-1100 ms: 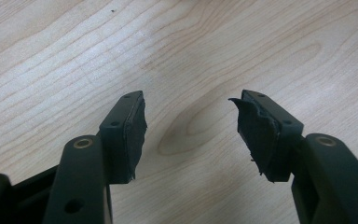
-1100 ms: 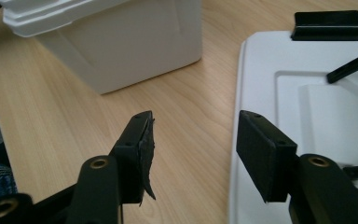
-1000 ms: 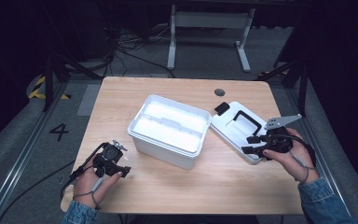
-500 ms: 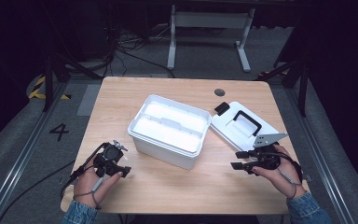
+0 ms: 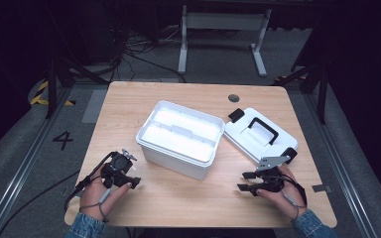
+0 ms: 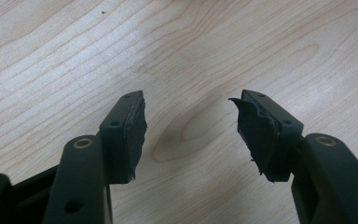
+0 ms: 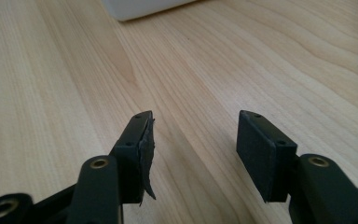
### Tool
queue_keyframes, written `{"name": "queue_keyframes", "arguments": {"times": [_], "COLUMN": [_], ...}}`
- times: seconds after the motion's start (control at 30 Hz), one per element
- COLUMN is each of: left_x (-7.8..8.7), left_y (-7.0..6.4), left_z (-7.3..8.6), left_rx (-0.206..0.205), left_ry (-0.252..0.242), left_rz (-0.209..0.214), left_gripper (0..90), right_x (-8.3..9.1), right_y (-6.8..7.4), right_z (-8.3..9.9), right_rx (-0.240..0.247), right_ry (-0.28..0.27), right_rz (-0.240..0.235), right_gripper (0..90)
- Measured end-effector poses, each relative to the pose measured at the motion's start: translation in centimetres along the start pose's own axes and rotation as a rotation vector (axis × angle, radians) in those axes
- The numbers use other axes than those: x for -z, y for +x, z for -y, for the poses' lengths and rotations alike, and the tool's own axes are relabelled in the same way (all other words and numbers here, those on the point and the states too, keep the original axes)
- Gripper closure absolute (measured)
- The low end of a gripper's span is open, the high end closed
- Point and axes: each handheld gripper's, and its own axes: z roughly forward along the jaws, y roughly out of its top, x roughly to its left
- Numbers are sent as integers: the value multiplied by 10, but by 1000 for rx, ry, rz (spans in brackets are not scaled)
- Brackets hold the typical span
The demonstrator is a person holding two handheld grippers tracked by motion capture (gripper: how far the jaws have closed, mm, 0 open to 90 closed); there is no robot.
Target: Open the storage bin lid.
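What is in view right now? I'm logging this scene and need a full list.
storage box: one, white, open, middle of the table, tray inside.
lid: one, white with black handle and latches, flat on the table right of the box.
table: one, light wood.
metal frame: one, white, on the floor beyond the table.
left gripper: one, black, open, near left corner.
right gripper: one, black, open, near right, in front of the lid.

Two black two-jaw grippers, left gripper (image 5: 129,179) and right gripper (image 5: 245,181), with brass-coloured rivets, frayed pads (image 6: 135,126), trailing black cables; blue denim sleeves (image 5: 85,226).
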Motion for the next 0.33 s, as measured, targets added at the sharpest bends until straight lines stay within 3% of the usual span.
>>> {"name": "queue_keyframes", "arguments": {"times": [0.33], "left_x": [0], "left_y": [0], "left_z": [0], "left_rx": [-1], "left_ry": [0], "left_rz": [0], "left_gripper": [425], "right_x": [-4], "right_y": [7], "right_z": [-1], "right_rx": [59], "right_ry": [-27], "right_rz": [17], "right_gripper": [459]}}
